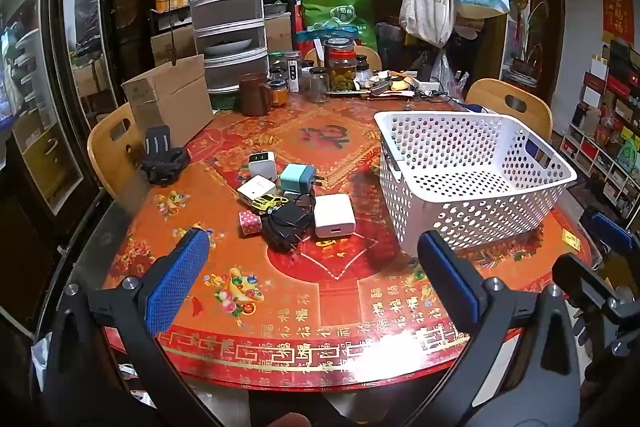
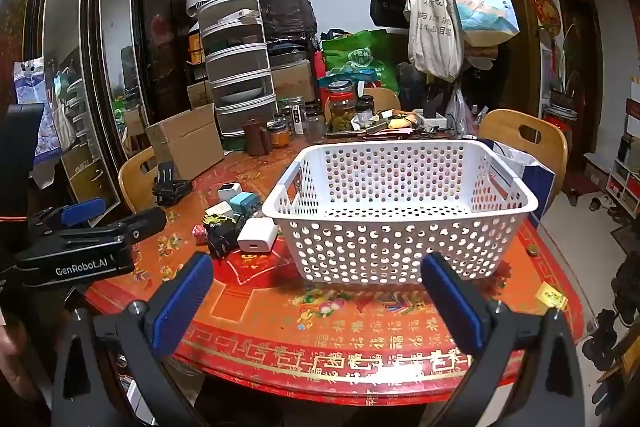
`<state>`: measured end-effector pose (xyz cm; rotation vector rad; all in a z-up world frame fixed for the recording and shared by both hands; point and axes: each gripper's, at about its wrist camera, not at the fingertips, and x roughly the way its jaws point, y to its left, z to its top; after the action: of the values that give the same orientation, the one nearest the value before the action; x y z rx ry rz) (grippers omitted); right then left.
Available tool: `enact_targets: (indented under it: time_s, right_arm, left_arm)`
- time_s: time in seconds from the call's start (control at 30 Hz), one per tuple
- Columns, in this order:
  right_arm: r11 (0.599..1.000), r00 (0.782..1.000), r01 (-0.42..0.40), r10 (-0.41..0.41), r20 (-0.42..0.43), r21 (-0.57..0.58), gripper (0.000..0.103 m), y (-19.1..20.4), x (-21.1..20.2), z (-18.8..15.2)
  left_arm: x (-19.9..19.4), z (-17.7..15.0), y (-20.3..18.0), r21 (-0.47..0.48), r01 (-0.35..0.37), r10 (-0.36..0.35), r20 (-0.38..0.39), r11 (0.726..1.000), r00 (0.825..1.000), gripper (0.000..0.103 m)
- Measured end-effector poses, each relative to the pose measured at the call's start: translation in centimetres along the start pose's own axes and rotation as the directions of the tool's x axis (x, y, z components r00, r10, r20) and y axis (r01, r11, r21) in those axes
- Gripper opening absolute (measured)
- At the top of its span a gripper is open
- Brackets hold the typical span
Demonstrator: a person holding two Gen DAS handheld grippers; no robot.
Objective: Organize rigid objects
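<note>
A white perforated plastic basket (image 1: 472, 183) stands upright on the round red-patterned table (image 1: 280, 307), nothing visible inside it, its long axis running left to right. Just left of it lies a cluster: white square charger (image 1: 334, 215), teal plug (image 1: 297, 178), black adapter with cord (image 1: 288, 221), yellow toy car (image 1: 269, 203). Left tongs (image 1: 312, 279) and right tongs (image 2: 316, 301) both gape wide, gripping nothing, poised near the table edge.

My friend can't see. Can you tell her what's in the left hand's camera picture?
An open left gripper hovers over a round red patterned table, holding nothing. Ahead lies a pile of small chargers and a yellow toy car, with an empty white perforated plastic basket to their right.
</note>
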<state>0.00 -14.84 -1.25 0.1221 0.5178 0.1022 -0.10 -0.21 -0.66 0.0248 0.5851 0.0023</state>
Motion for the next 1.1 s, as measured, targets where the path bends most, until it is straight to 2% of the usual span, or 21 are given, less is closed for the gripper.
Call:
enact_targets:
  time_s: [1.1]
  right_arm:
    - [1.0, 1.0, 0.001, -0.001, 0.0, -0.009, 0.103, 0.08, -0.15, -0.01]
  left_arm:
    - [0.65, -0.08, 0.03, 0.005, 0.005, -0.005, -0.023, 1.0, 1.0, 0.103]
